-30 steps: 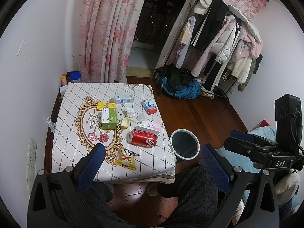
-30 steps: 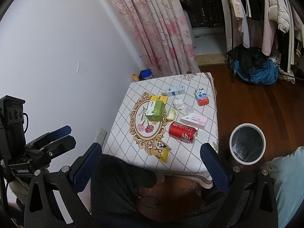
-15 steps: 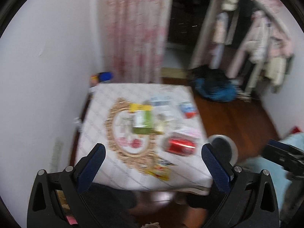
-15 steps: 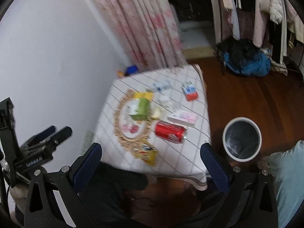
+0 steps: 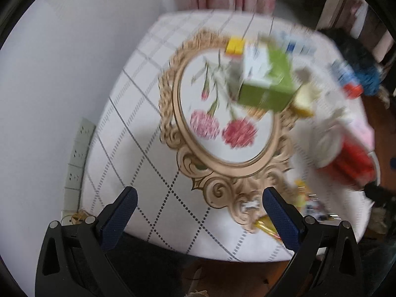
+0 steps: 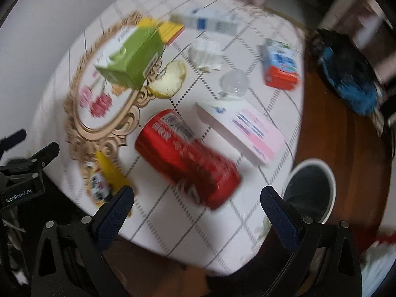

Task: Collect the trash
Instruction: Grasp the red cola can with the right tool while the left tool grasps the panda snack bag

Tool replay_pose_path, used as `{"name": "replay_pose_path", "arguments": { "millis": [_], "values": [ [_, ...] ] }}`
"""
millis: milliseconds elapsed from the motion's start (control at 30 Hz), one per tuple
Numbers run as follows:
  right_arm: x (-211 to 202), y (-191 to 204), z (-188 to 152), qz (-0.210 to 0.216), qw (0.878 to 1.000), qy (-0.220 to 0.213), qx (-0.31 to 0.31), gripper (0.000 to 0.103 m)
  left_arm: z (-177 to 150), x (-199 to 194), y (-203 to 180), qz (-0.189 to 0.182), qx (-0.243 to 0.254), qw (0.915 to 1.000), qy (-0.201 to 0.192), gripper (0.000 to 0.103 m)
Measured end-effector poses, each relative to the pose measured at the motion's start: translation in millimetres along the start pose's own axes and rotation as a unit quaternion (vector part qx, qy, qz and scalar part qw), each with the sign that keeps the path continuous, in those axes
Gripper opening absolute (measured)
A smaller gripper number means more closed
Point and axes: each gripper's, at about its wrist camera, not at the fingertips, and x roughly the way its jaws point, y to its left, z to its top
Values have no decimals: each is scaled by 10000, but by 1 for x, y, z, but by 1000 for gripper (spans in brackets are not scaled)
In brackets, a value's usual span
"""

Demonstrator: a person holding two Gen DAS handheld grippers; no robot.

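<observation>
The right gripper (image 6: 196, 198) hangs over the near edge of the bench (image 6: 173, 225), its jaws spread wide and holding nothing. Just ahead of it, between the two blue pads, lies the red soda can (image 6: 186, 157) on its side. The can's long axis runs on a diagonal, from far-left to near-right, with its near end pointing toward the right-hand pad. Gripping it across the barrel would probably call for a twist of the wrist, so the jaws close across that diagonal rather than along it.

The left gripper (image 5: 196, 209) is also wide open and empty, over the gold floral medallion (image 5: 222, 128) on the cloth, and the can sits well off to its right. The right hand is clearly the nearer one.

The waste bin (image 6: 310, 189) stands on the floor beside the bench's right corner, just past the can. The pink box (image 6: 241, 130) lies beside the can's far side. Both views are blurred.
</observation>
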Motion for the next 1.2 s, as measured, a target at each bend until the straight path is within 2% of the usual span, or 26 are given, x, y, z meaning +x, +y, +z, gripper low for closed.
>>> {"name": "replay_pose_path", "arguments": {
  "millis": [200,233,267,433,600,700,833,933,1033,1133,1167,1200],
  "values": [
    [41,22,31,-138,9962,349,-789,102,1,42,-1,-39,103,9994,336,103],
    [47,25,34,-102,9956,406,-842,97,2,45,-1,-38,120,9993,356,103],
    [55,26,36,-76,9951,501,-853,93,2,47,0,-57,136,9992,380,103],
    [65,22,34,-49,9967,472,-663,90,3,54,2,-122,206,9989,409,103],
    [63,-12,-2,467,9952,724,474,85,4,43,-1,-169,423,9988,202,103],
    [61,-40,-38,723,9854,692,1380,83,-5,21,-9,-314,720,9969,-12,103],
    [59,-78,-88,1018,9602,403,2568,80,-24,-13,-21,-822,1069,9908,-113,103],
    [65,-100,-105,1354,9336,194,3310,81,-32,-9,-39,-1252,1306,9835,65,103],
    [73,-106,-120,1699,9167,289,3606,81,-29,7,-68,-1362,1545,9783,215,103],
    [64,-103,-126,1651,9210,209,3523,81,-26,26,-89,-1557,1550,9745,467,100],
    [54,-107,-131,1602,9254,208,3427,81,-23,31,-93,-1596,1537,9740,469,95],
    [55,-100,-126,1567,9290,214,3345,81,-21,36,-96,-1588,1520,9744,478,78]
  ]
}}
